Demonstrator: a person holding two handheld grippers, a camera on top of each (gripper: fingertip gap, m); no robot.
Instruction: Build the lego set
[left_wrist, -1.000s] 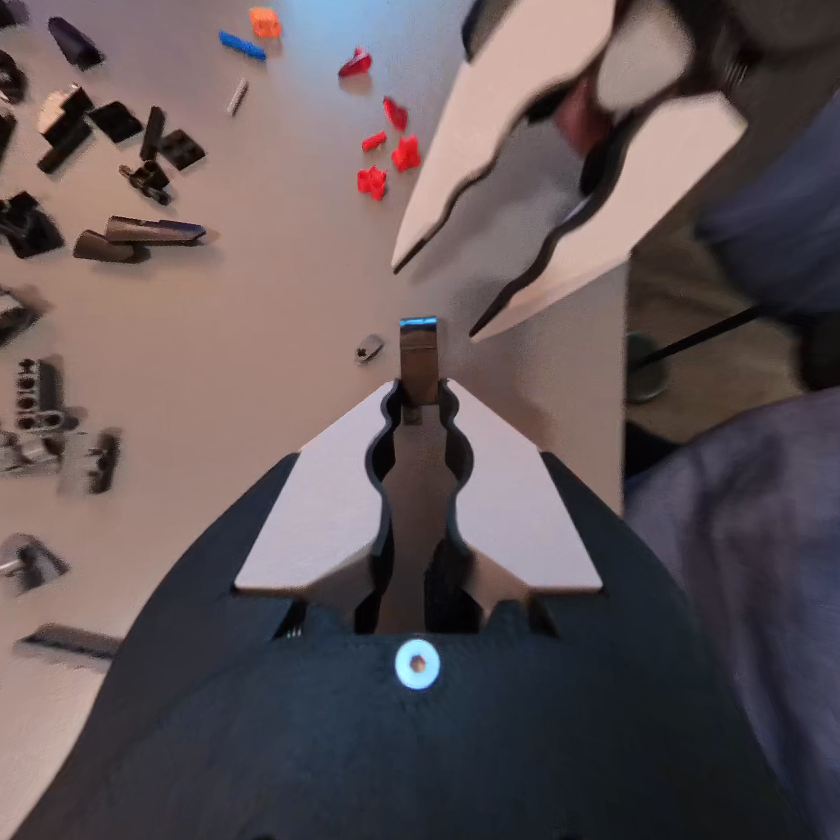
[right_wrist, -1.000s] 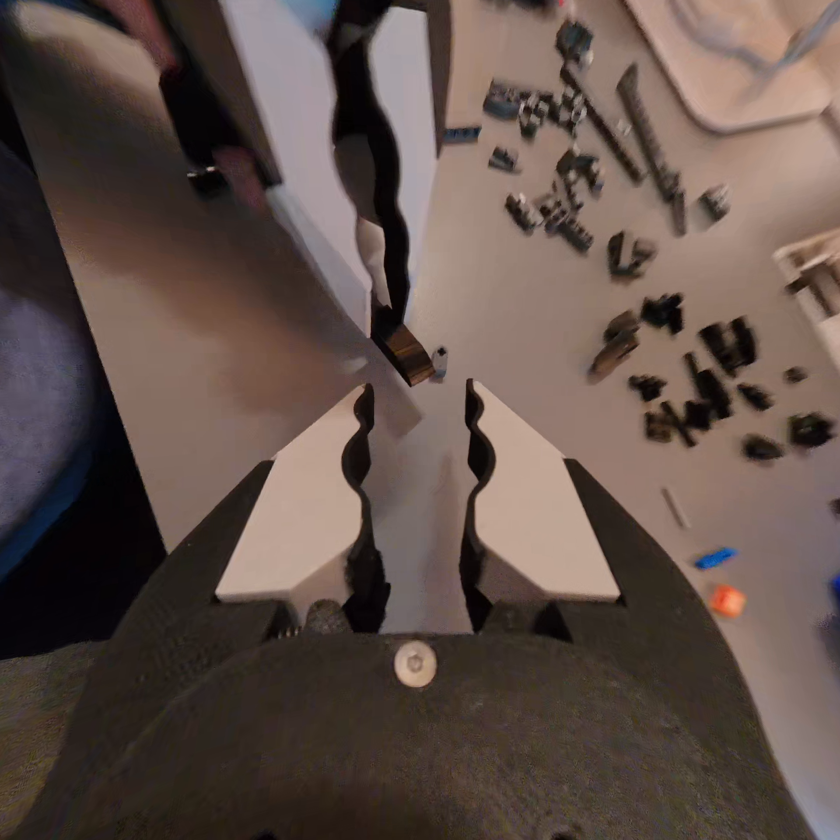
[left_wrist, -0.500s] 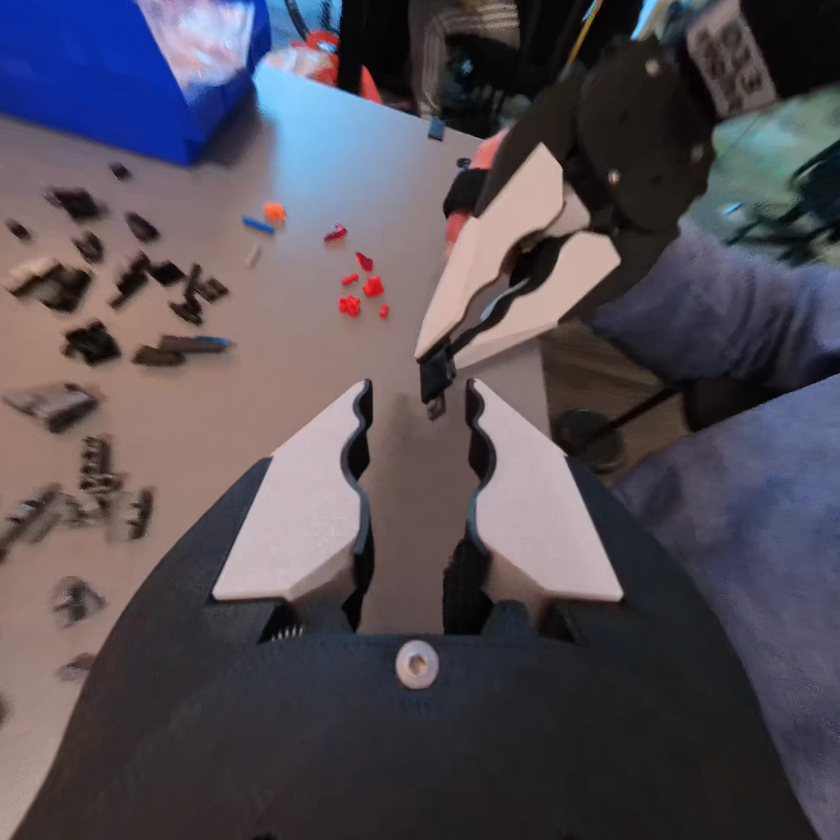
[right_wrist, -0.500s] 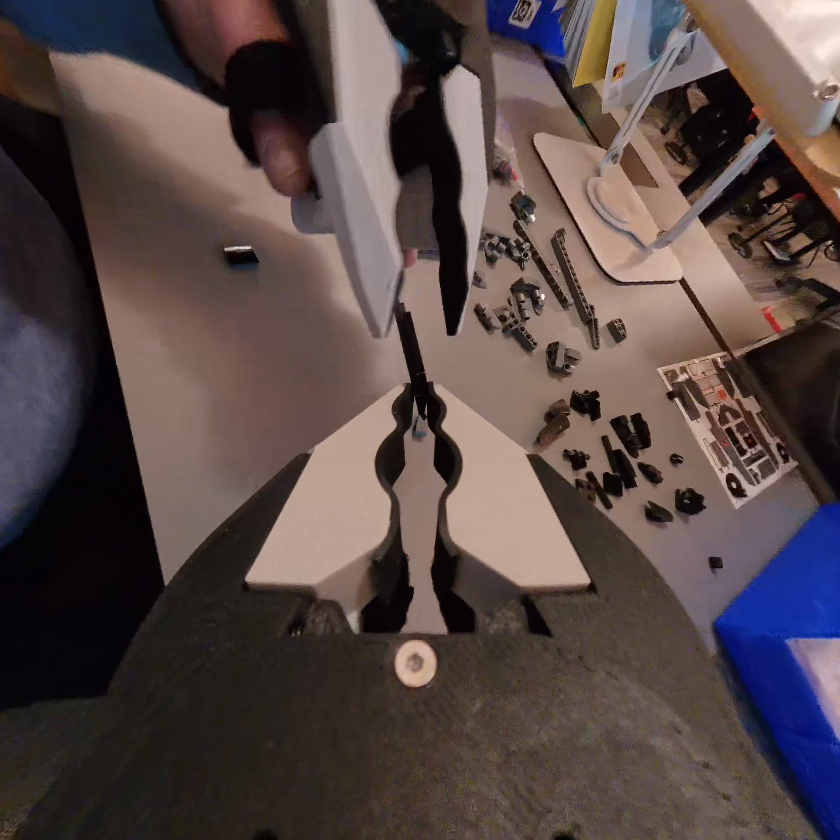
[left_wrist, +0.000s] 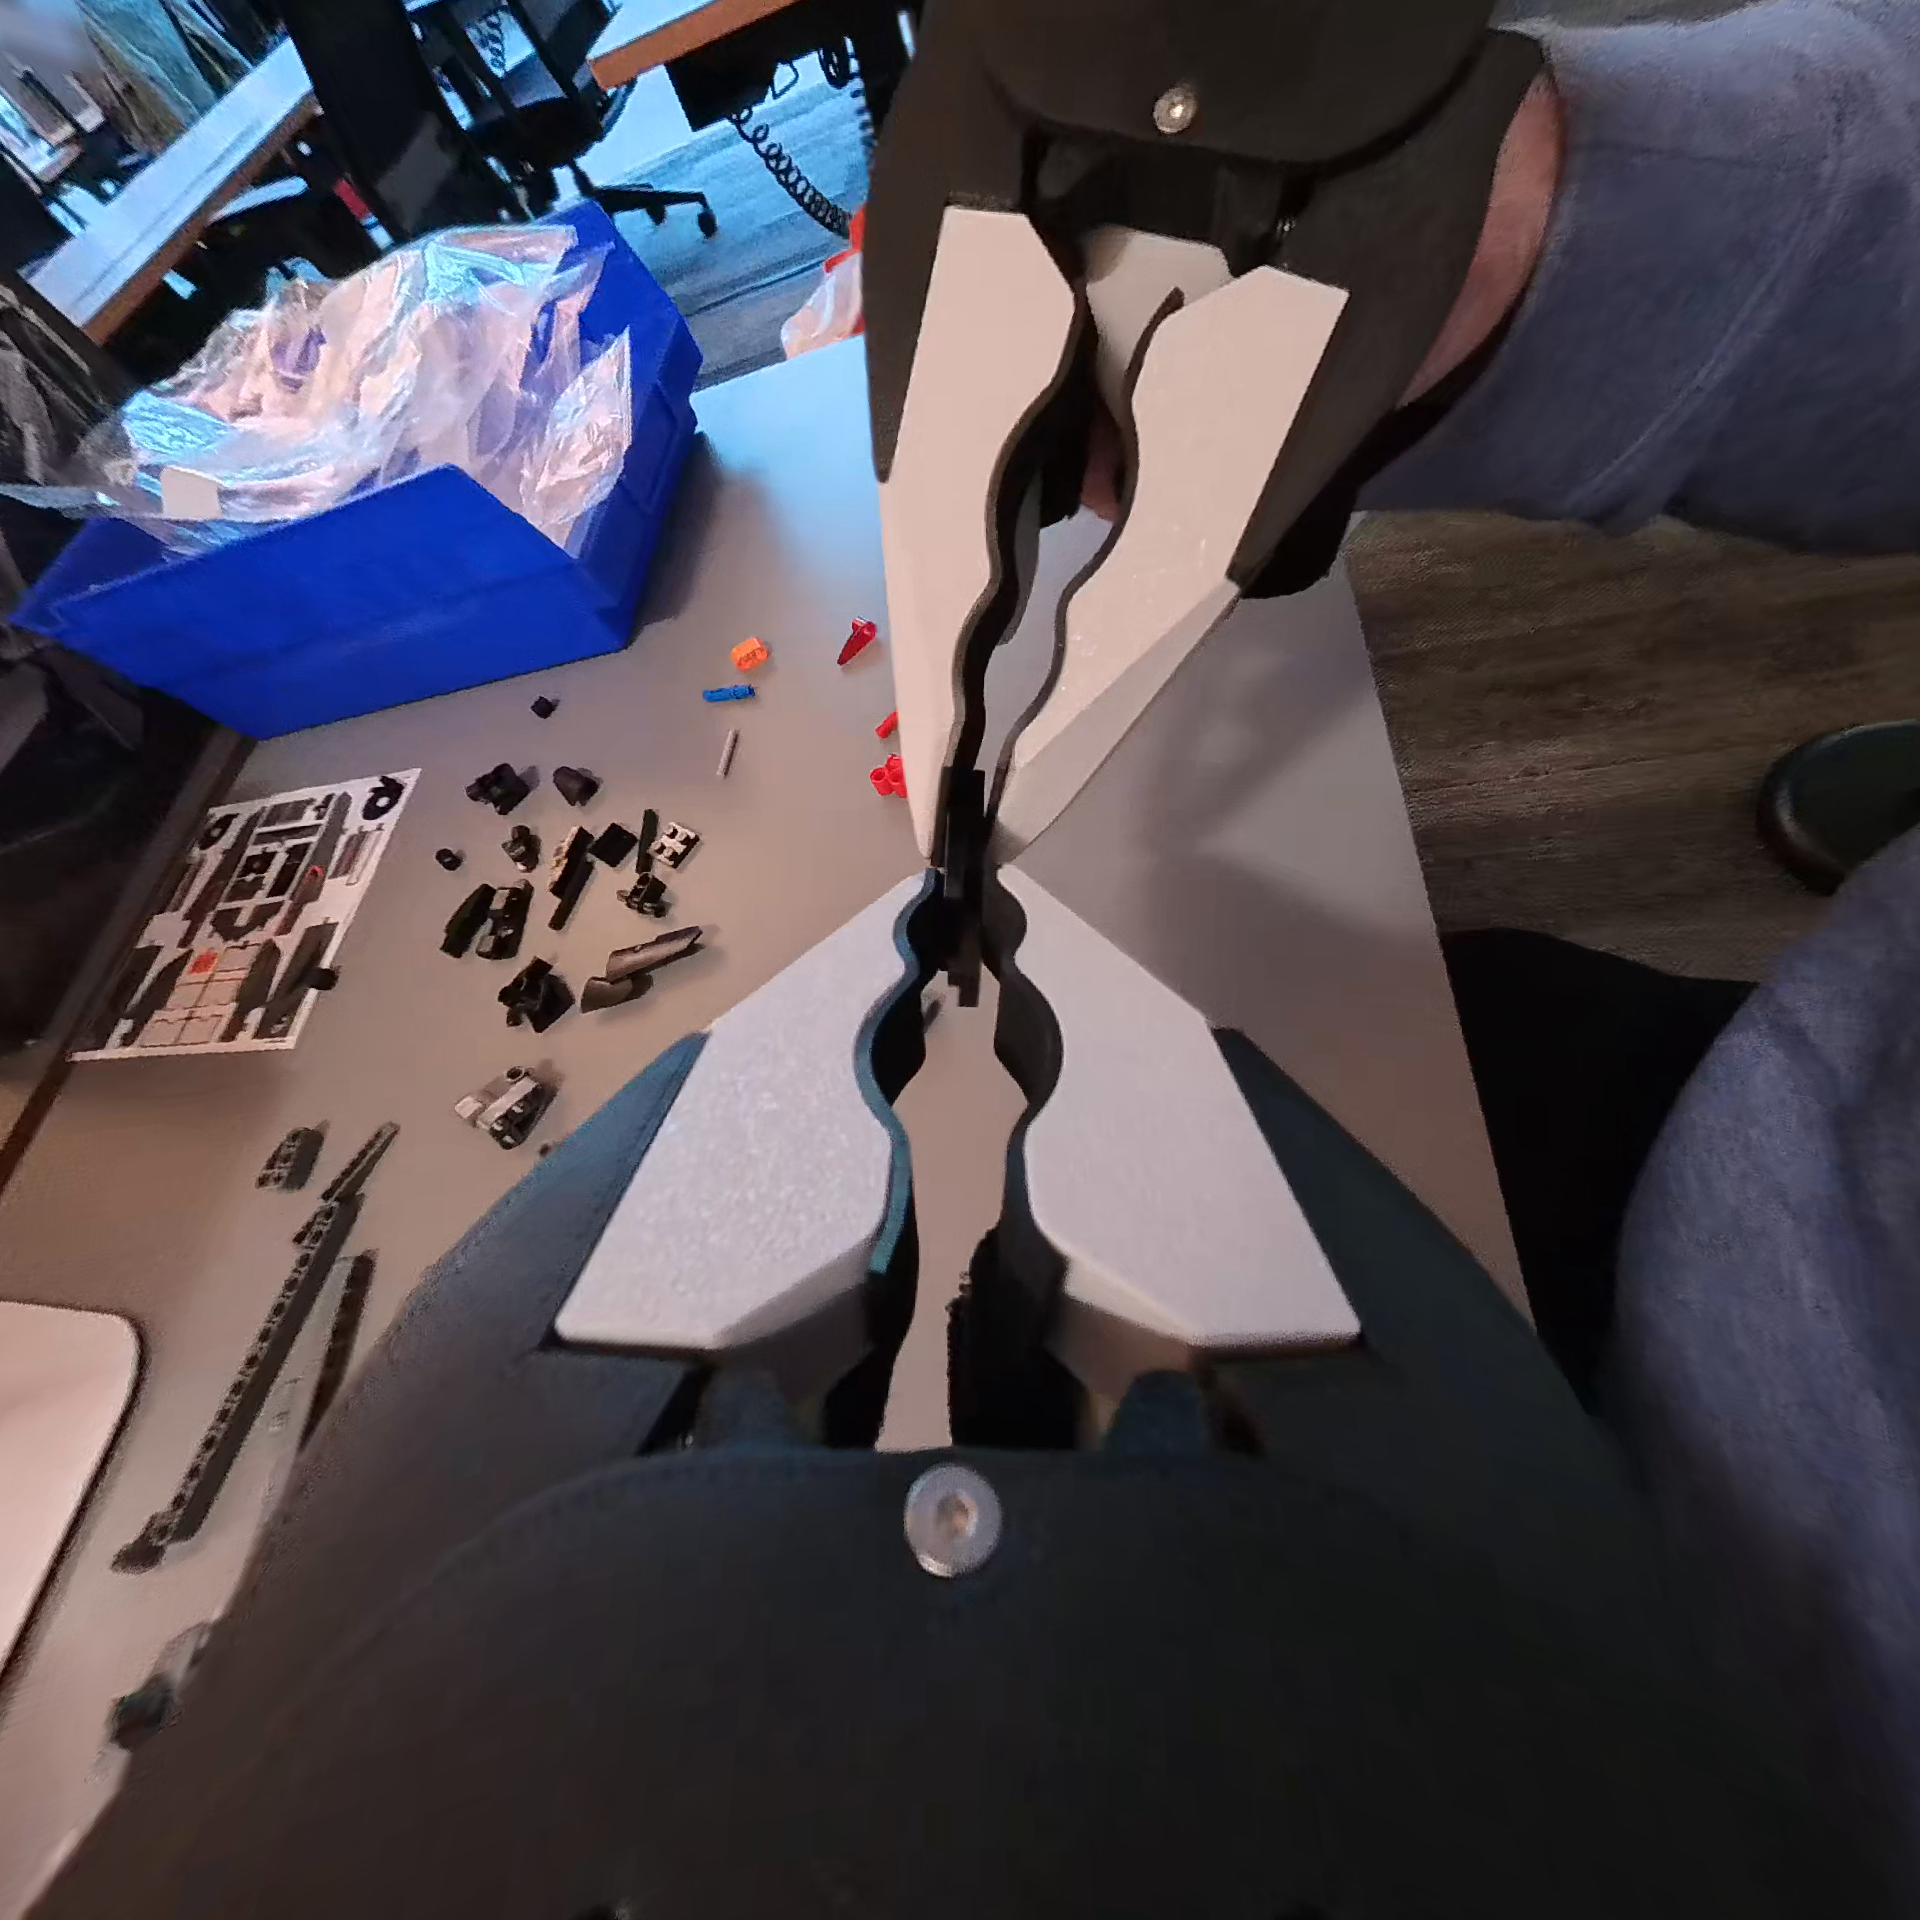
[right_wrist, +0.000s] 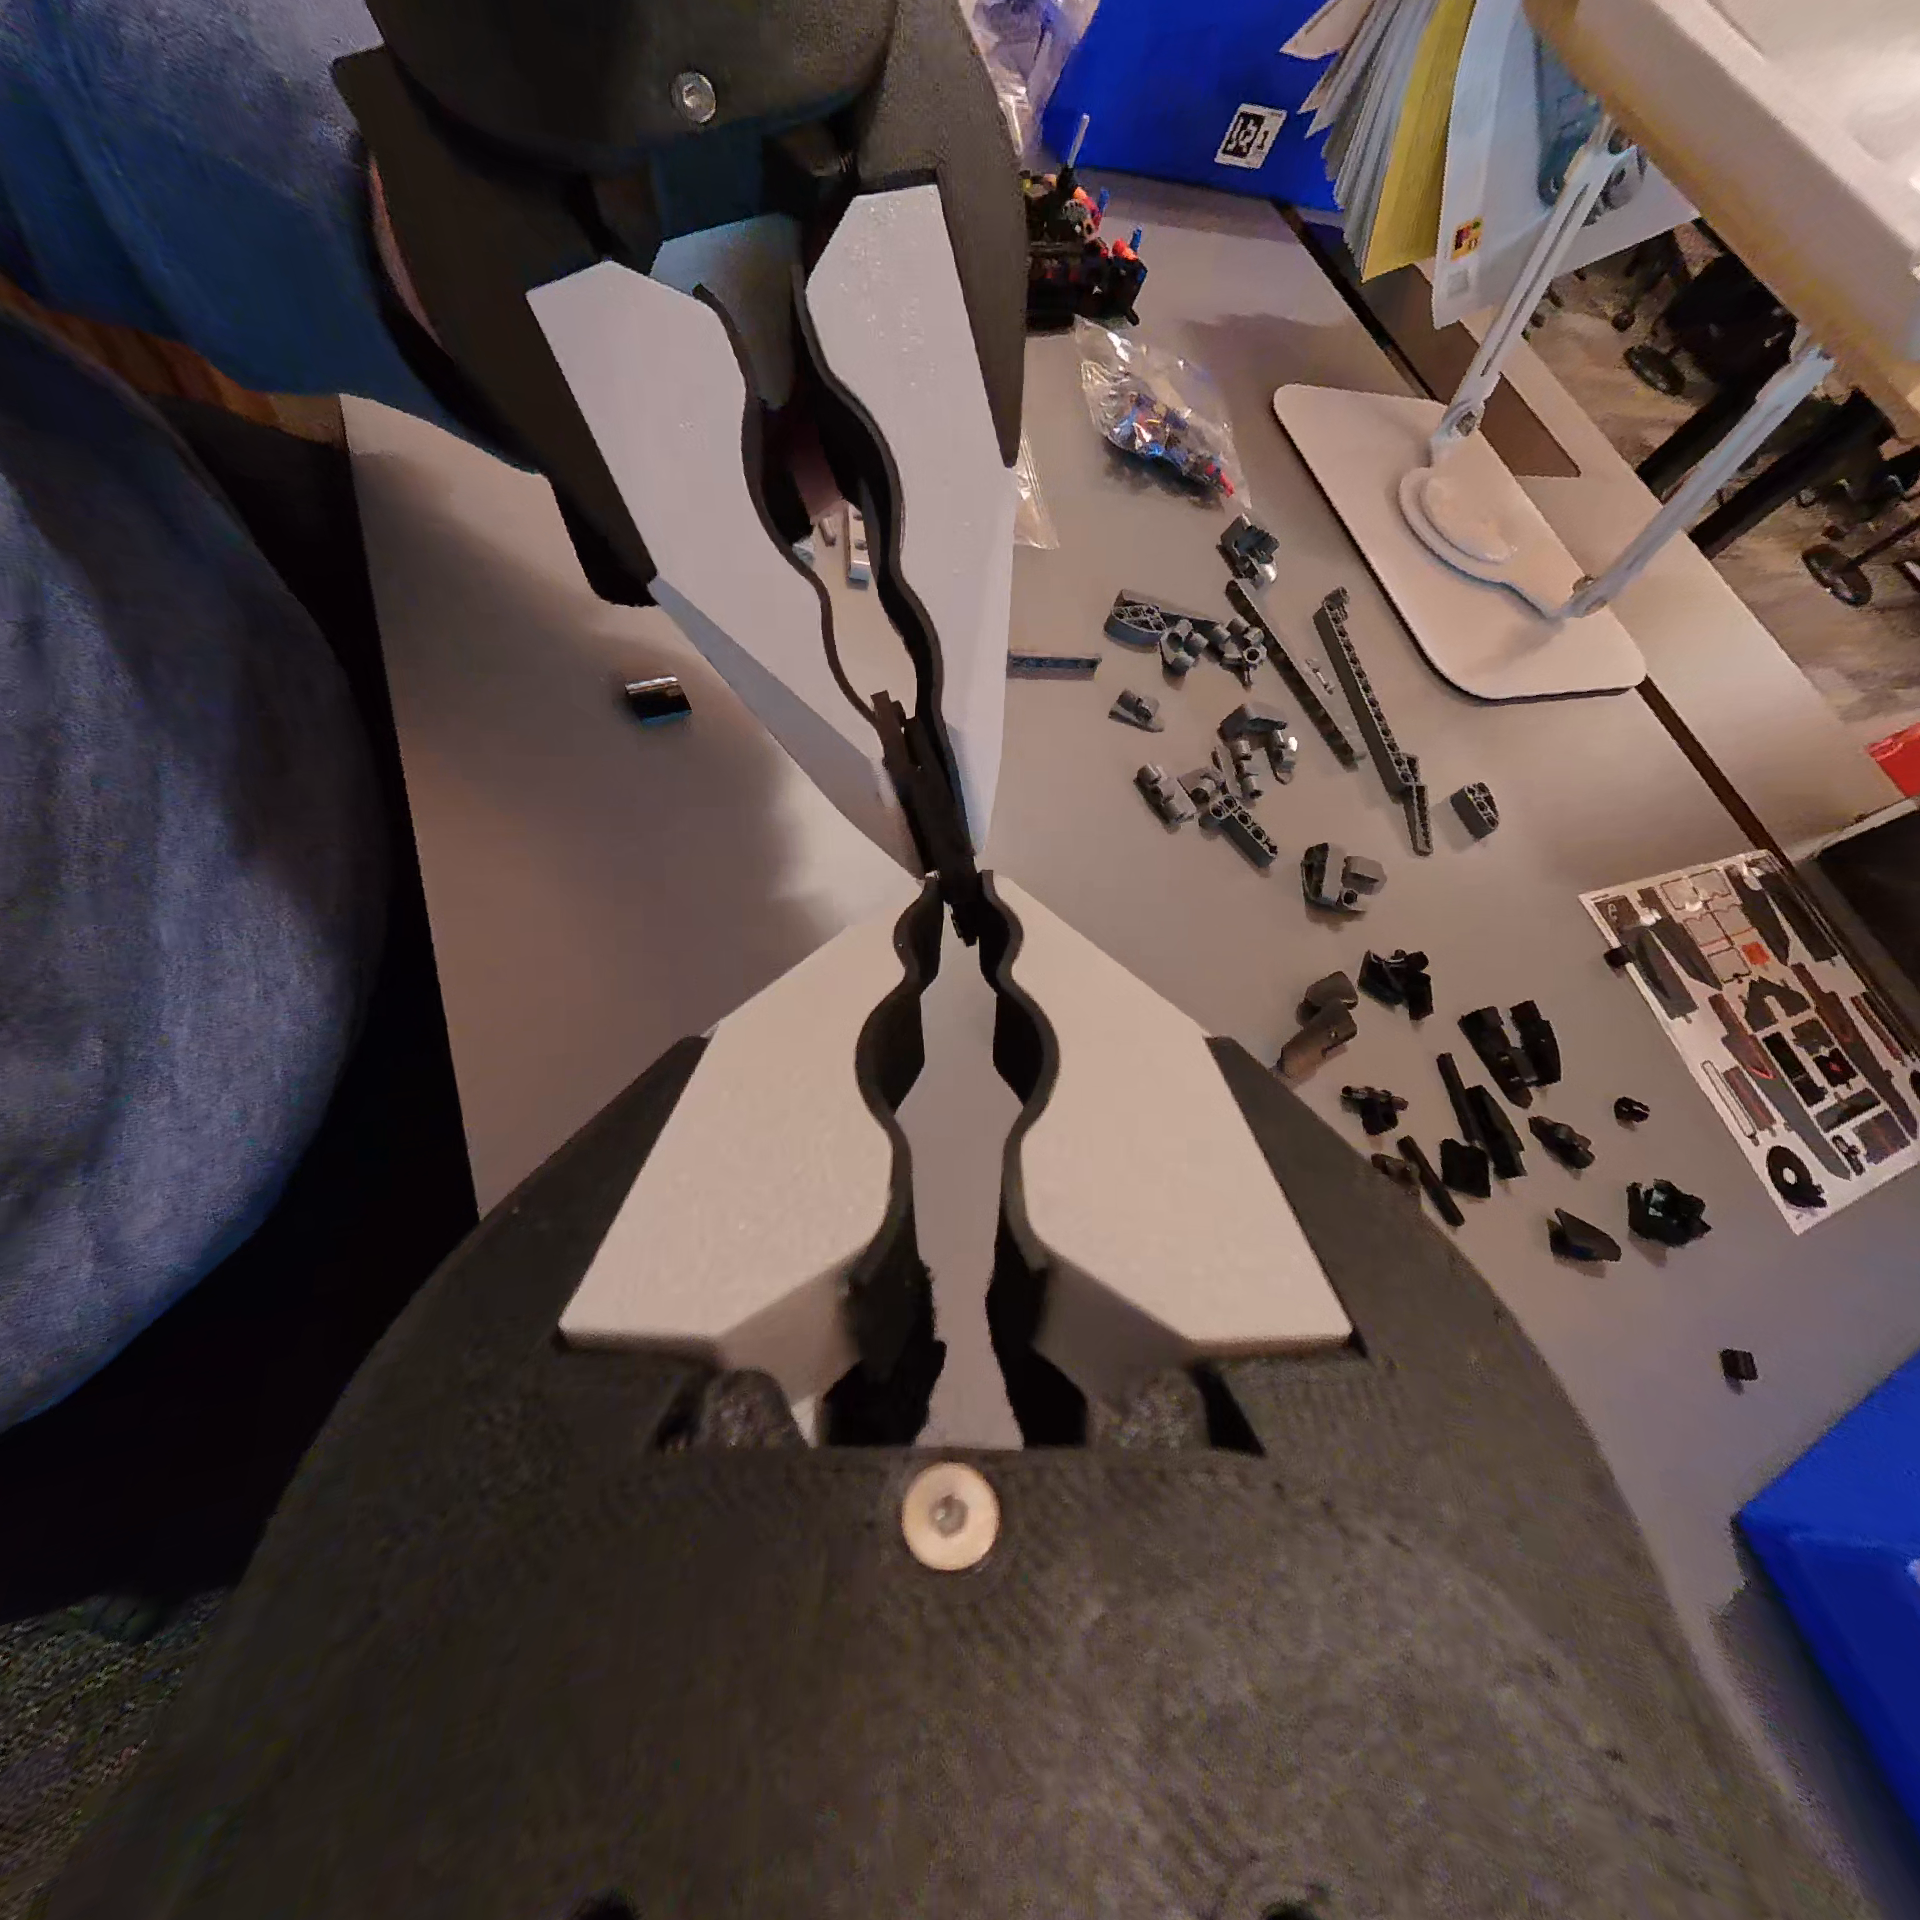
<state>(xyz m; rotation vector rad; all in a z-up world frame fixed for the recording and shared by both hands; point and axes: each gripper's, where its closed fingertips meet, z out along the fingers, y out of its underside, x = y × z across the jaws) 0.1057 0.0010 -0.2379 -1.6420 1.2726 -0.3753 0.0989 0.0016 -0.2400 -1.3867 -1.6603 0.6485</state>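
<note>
The grey surface (left_wrist: 1195, 831) stands in an office area, with chairs and other desks behind it. On it lie a blue bin (left_wrist: 343, 592) filled with clear plastic bags, a sticker sheet (left_wrist: 249, 914), a white lamp base (right_wrist: 1455, 540), and loose parts: black pieces (left_wrist: 561, 894), grey pieces (right_wrist: 1247, 727), a few red pieces (left_wrist: 883, 774) and one small black tile (right_wrist: 657, 698) lying apart near the edge.

Above the surface, the left gripper (left_wrist: 961, 914) and the right gripper (right_wrist: 951, 904) meet tip to tip. Between them is a thin black lego piece (left_wrist: 964, 883), seen edge-on; it may be two parts stacked, but the views do not settle this. Both sets of jaws are closed on it, the left on one end and the right on the other. It touches nothing else.

Judged step: pressing or handing over the piece between the two grippers.

Procedure for doing this well:
1. Keep both grippers on one line, so that force runs along the piece rather than across it. A thin part held edge-on is likely to twist out under side load.
2. Hold one gripper fixed as the anchor; move only the other.
3. Do not release either grip until the other is confirmed secure.
4. Work over the surface, not past its edge, so that a dropped part stays recoverable.
</note>
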